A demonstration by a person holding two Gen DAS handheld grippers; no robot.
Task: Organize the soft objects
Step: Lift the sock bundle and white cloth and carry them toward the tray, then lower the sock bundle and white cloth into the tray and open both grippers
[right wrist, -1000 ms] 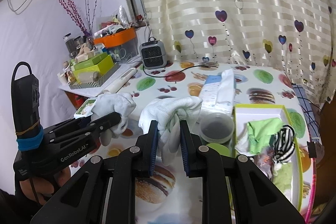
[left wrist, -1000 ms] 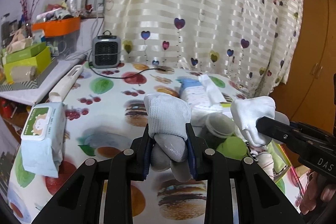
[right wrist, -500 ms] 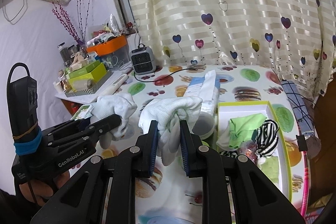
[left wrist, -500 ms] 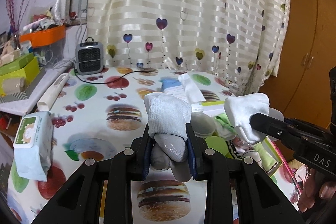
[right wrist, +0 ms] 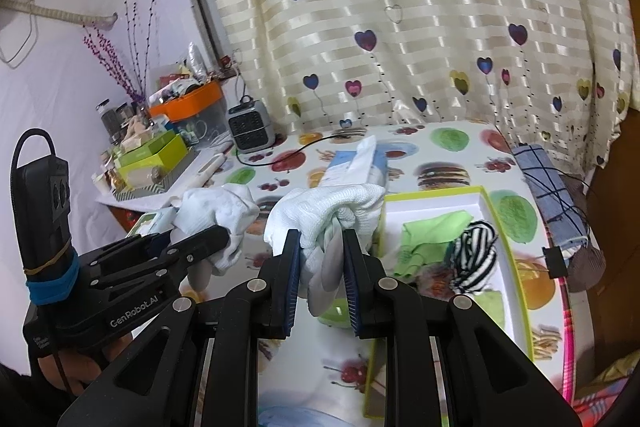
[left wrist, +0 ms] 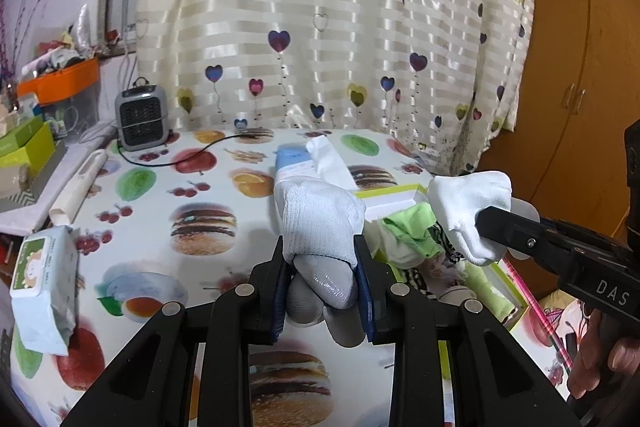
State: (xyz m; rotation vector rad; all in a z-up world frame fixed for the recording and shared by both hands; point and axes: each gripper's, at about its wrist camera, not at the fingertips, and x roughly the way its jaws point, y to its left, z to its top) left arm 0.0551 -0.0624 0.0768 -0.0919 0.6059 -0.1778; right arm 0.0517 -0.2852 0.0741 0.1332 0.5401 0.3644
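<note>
Above the table (left wrist: 132, 227), both grippers nearer the tray (right wrist: 490, 203), left gripper (left wrist: 322, 267) and right gripper (right wrist: 320, 251) each still pinching a glove (left wrist: 320, 223).

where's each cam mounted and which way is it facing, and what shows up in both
Left wrist view: sits on the left gripper, looking forward along its fingers over the table toward the curtain; the fingers clamp a white glove, and the person's right hand shows at the right.
Right wrist view: sits on the right gripper, facing the same curtain; its fingers clamp another white glove, above the box.
Shared: each view shows the other gripper, plus the heater, the green cloth and the box.
</note>
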